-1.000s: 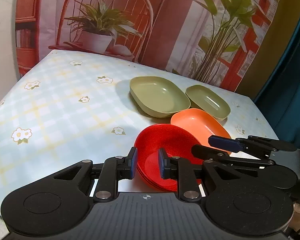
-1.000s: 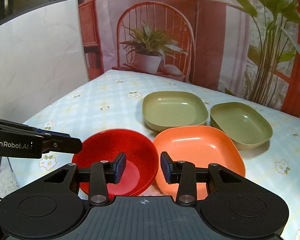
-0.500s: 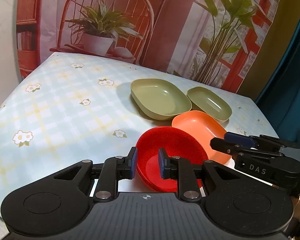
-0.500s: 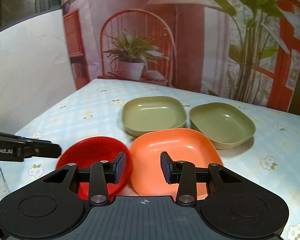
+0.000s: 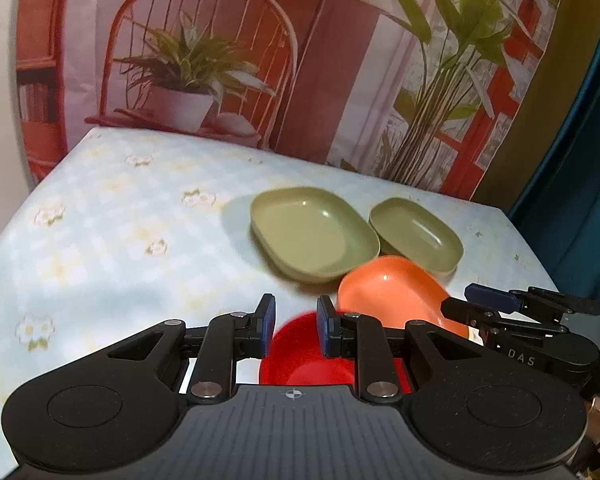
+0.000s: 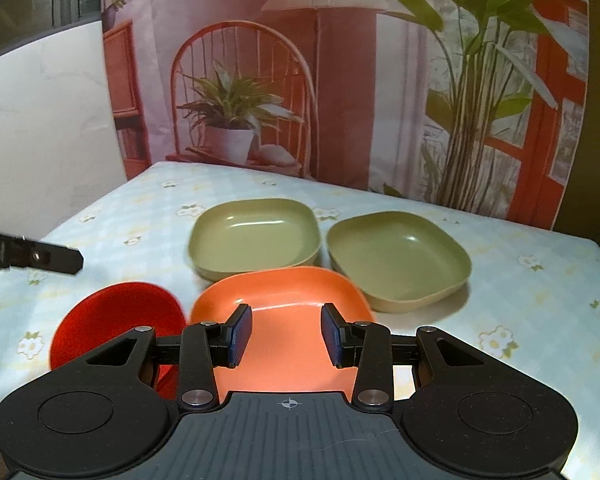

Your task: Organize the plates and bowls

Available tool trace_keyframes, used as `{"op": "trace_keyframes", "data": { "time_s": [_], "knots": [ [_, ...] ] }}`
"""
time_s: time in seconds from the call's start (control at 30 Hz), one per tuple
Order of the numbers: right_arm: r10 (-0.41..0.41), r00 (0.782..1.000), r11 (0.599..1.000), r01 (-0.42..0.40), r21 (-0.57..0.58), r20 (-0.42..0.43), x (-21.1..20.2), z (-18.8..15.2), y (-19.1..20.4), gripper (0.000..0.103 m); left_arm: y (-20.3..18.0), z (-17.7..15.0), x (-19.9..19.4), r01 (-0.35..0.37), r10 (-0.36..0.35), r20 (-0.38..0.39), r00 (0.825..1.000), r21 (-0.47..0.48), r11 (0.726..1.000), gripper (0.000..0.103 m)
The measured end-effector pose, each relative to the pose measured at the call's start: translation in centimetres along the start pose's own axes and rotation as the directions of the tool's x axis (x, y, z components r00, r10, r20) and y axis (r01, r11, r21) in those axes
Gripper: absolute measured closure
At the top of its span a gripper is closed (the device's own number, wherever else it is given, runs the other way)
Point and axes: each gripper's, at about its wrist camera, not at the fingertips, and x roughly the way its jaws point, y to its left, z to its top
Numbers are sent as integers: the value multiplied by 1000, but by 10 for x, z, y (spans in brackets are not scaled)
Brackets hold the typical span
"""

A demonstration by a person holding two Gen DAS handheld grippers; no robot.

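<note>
red plastic comes nearest: the red bowl [image 5: 304,356] sits low beneath the left gripper [image 5: 296,330], whose jaws stand narrowly parted, gripping nothing. the right gripper [image 6: 286,334], wider apart and empty, hovers over the orange plate [image 6: 284,300], likely lined up for grasping. beyond, two green dishes [image 6: 256,236] [image 6: 400,260] sit side by side on the surface [image 6: 540,300], unstacked.
</note>
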Motion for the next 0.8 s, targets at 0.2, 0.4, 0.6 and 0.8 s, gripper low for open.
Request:
{"op": "trace_keyframes", "data": {
  "time_s": [0.2,0.4,0.6,0.8],
  "knots": [
    [8,1000,1000,-8,7,15,11,19,-15,67,2,24,11,-4,4,3,1000,-4,1000,80],
    [31,998,999,-32,24,61,21,48,-31,65,2,44,21,-30,30,7,1000,22,999,79],
    [16,994,1000,-17,16,106,30,80,-51,65,5,64,26,-35,34,33,999,25,999,79],
    [8,991,999,-14,42,136,42,106,-74,64,6,83,34,-39,37,61,997,36,999,79]
  ]
}}
